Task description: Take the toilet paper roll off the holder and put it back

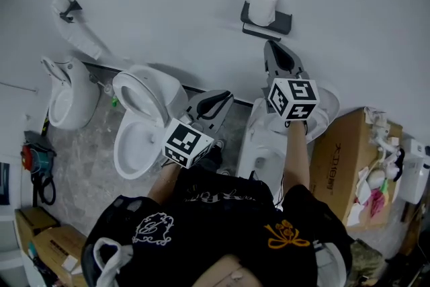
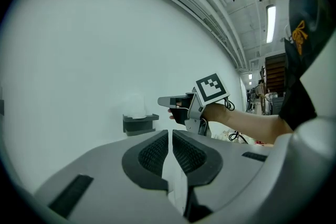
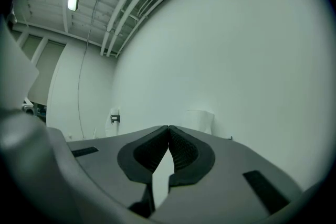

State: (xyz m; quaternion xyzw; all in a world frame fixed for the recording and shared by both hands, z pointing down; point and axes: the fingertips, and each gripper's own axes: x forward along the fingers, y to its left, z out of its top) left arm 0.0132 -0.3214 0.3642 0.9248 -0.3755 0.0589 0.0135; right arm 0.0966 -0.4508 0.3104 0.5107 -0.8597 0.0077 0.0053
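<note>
A white toilet paper roll stands upright on a dark holder fixed to the white wall. My right gripper points up at the holder from just below it, apart from it, shut with nothing between its jaws. In the right gripper view the roll shows pale just beyond and right of the shut tips. My left gripper hangs lower and to the left, shut and empty. Its own view has the roll and holder ahead left of its tips, with the right gripper beside them.
A white toilet with its lid up stands below left, and a second toilet is under the right arm. A urinal is at far left. A cardboard box with clutter stands at the right.
</note>
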